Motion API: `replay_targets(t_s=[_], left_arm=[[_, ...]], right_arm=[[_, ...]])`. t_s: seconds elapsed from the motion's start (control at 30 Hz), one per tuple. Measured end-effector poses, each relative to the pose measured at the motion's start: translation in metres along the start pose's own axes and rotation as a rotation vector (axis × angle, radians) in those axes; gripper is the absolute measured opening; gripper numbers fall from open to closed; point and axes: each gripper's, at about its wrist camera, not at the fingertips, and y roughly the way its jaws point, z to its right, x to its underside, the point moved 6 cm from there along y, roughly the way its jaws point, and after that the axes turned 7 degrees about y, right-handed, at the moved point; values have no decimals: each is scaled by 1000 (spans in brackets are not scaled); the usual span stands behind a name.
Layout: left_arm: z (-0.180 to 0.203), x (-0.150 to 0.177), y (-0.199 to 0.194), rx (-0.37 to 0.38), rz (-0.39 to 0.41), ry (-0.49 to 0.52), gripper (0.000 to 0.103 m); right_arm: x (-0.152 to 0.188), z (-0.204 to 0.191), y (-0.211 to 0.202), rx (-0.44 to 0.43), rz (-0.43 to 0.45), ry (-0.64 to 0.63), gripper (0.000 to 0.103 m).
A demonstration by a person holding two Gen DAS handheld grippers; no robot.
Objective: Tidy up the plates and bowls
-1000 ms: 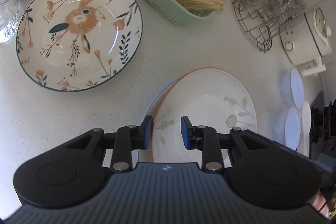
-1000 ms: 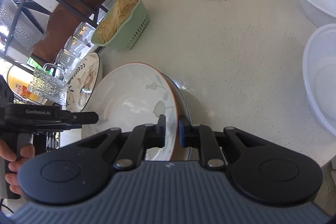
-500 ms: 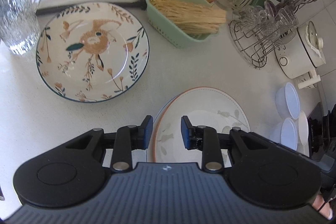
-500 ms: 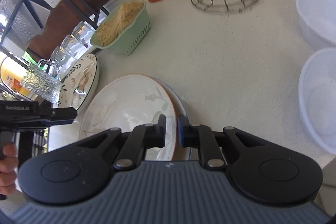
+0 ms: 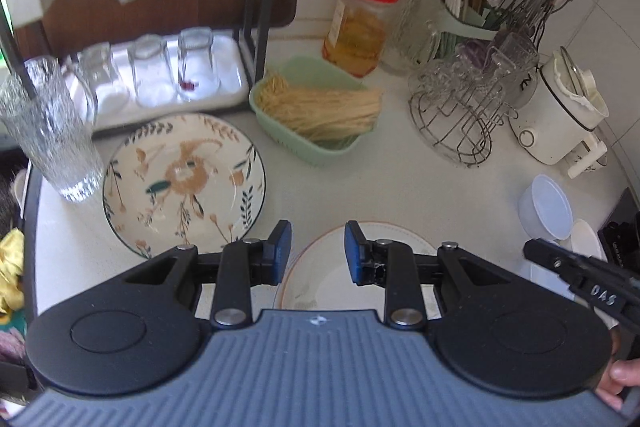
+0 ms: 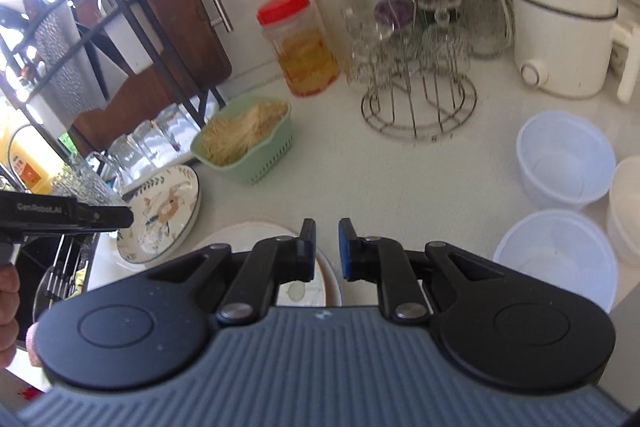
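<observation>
Grippers above a pale counter, seen along their own fingers. Left gripper: hung released, jaws apart, nothing between the blue pads; looked down on the orange-rimmed plate. Right gripper: likewise released and empty, jaws parted by a narrower gap, poised over the right edge of the same plate. Orange-rimmed plate: lay flat on the counter at the near edge, directly under both grippers, touched by neither; largely hidden behind the gripper bodies, so could not be told whether another plate lay beneath it. Flowered plate: rested flat to the left of the orange-rimmed plate, near it but apart, just in front of the white tray of upturned glasses. Tall glass: stood upright just beside the flowered plate's left rim. Green basket: sat behind the two plates, filled with dry noodles. Red-lidded jar: stood upright behind the basket, against the wall. Wire rack: stood to the right of the basket, hung with glassware. White cooker: stood to the right of the rack. Far bowl and near bowl: translucent, upright, close together at the right of the counter, well apart from the plates. Cream bowl: sat just beside both, cut off by the right edge of the right wrist view.
</observation>
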Motion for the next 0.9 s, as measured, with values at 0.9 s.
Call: replay_targets(t_s=[0.9], left_arm=[[80,26,-61,-65,107,1,32]], right_arm=[[2,-3,-65,-127,35,-136,15]])
